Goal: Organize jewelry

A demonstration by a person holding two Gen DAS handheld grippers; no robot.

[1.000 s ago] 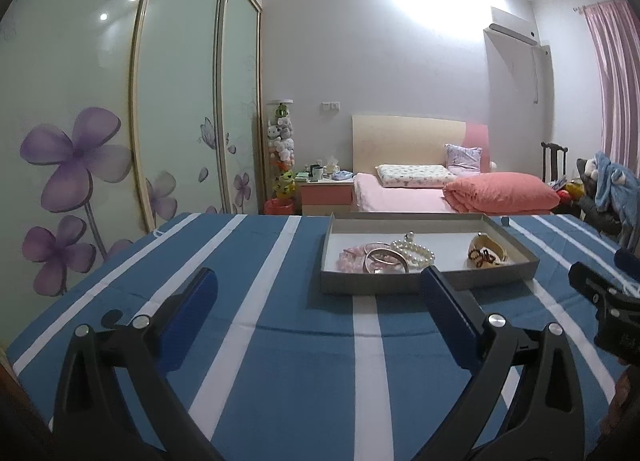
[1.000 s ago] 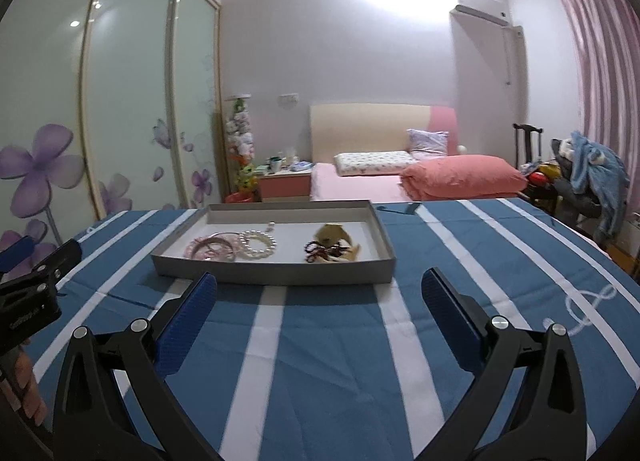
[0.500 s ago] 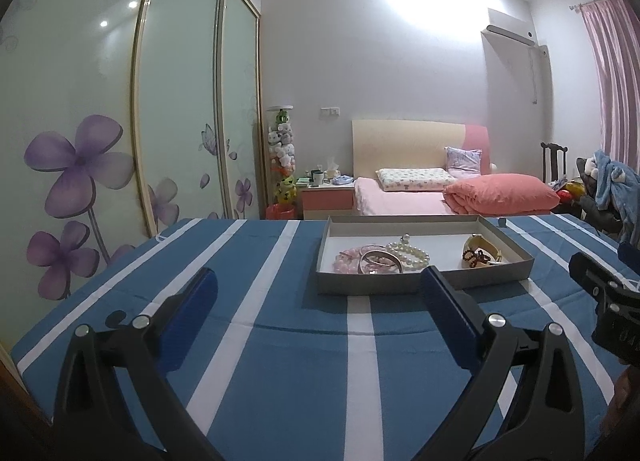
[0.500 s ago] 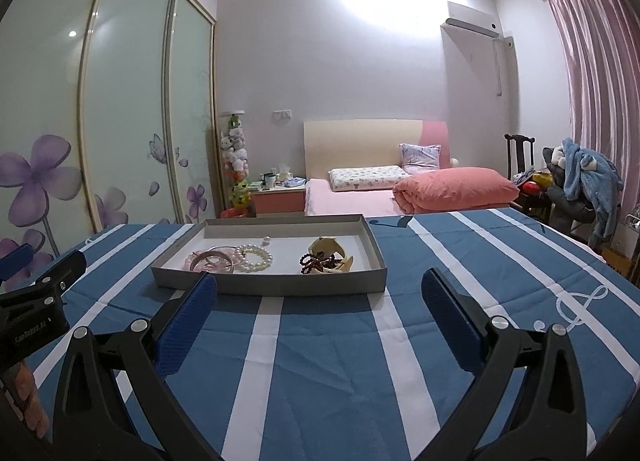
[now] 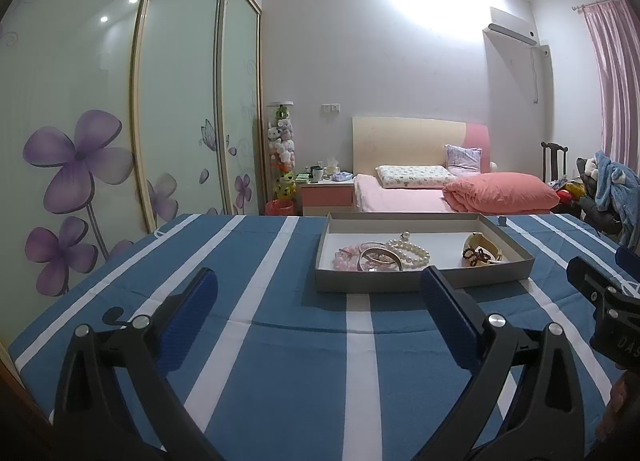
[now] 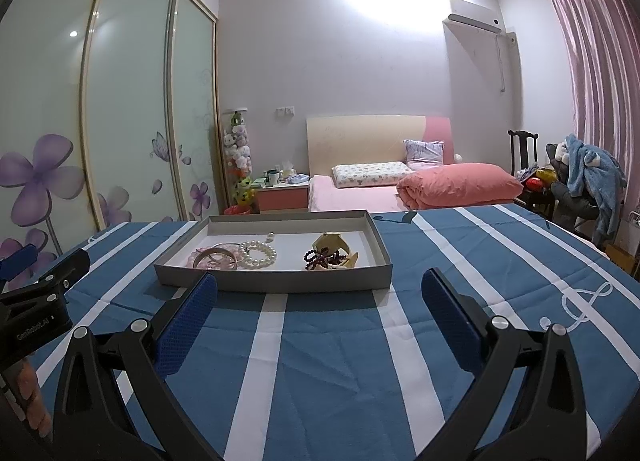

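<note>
The left claw (image 5: 318,293) stood wide open with nothing between its blue pads, poised above the striped tablecloth (image 5: 280,361) of the table. The right claw (image 6: 320,293) was equally spread and empty, held level beside it. Ahead of both lay a shallow grey tray (image 6: 280,281) holding all the jewelry: pink bead bracelets (image 6: 218,259) and a silver bangle (image 5: 380,259) overlapping at the left, a pearl bracelet (image 6: 258,253) touching them, and, well apart to the right, a dark red bead string (image 6: 320,259) draped against a cream bangle (image 6: 340,249).

Whether this was the sorted result or a heap awaiting sorting could not be judged from the layout alone. Should a piece be lifted, the tangle at the left would call for a low approach over the tray wall, pinching a single strand at its outer edge so that neighbours did not drag along.
</note>
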